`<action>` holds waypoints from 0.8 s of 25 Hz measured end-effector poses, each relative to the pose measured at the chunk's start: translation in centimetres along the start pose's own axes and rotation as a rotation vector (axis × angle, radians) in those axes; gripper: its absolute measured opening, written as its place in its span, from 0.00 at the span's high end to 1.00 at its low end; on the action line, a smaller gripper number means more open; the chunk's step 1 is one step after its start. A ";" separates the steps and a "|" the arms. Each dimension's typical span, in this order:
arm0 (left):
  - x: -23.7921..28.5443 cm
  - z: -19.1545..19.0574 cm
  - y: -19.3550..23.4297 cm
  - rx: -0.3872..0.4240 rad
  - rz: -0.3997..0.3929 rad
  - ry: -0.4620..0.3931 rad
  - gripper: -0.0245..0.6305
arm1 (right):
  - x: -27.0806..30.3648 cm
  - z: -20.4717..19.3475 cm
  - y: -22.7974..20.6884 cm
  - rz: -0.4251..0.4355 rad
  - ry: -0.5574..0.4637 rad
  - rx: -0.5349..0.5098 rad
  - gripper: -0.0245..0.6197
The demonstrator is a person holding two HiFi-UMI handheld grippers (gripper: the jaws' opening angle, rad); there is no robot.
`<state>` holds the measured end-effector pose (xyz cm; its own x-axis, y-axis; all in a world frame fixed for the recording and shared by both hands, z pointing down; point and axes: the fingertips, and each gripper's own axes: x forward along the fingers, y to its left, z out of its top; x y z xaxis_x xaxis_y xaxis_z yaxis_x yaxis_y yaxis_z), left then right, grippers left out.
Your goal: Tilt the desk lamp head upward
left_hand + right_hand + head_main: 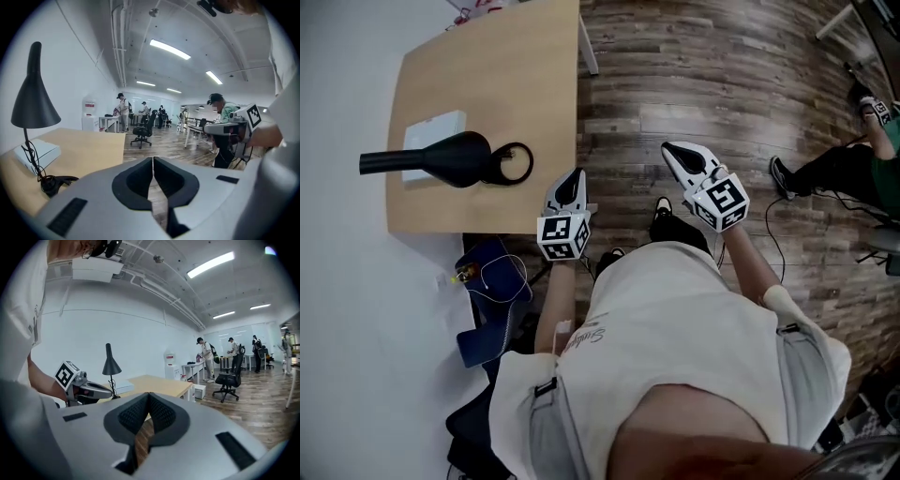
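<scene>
A black desk lamp (441, 159) with a cone head stands on the wooden desk (525, 75), its head pointing down. Its round base (514, 164) has a cord coiled on it. In the left gripper view the lamp (35, 98) stands at the far left, well beyond the jaws. My left gripper (575, 178) hovers at the desk's near right corner, shut on nothing. My right gripper (677, 152) is over the floor to the right of the desk, also shut and empty. The right gripper view shows the lamp (110, 364) far off behind the left gripper (89, 390).
A white box (433, 131) lies on the desk beside the lamp. A blue bag (492, 281) sits on the floor below the desk edge. A seated person (844, 164) is at the right. Office chairs (142, 131) and standing people fill the far room.
</scene>
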<state>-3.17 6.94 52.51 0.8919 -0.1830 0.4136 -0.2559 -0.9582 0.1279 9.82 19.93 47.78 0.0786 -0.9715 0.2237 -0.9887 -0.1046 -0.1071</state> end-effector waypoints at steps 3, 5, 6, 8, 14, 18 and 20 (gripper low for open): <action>2.1 1.4 0.5 -0.028 0.084 0.001 0.93 | 1.5 0.4 -3.6 0.046 -0.009 0.017 0.97; 3.4 2.0 0.4 -0.034 0.119 0.006 0.93 | 2.3 0.3 -5.6 0.068 -0.012 0.027 0.97; 4.0 2.3 0.2 -0.034 0.130 0.009 0.93 | 2.8 0.2 -6.4 0.080 -0.011 0.032 0.97; 4.8 2.9 0.1 -0.032 0.143 0.013 0.93 | 3.8 -0.2 -7.4 0.110 -0.003 0.040 0.97; 5.8 3.2 1.2 -0.046 0.165 0.034 0.93 | 6.9 -1.1 -7.8 0.181 0.030 0.048 0.97; 6.3 2.4 2.8 -0.081 0.175 0.039 0.93 | 9.3 -1.7 -7.8 0.210 0.061 0.044 0.97; 6.5 1.8 4.0 -0.098 0.183 0.037 0.93 | 10.8 -1.8 -7.3 0.228 0.076 0.033 0.97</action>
<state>2.27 1.49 54.07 0.8135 -0.3422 0.4702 -0.4489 -0.8835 0.1337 17.65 10.63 52.72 -0.1571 -0.9521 0.2622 -0.9750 0.1073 -0.1946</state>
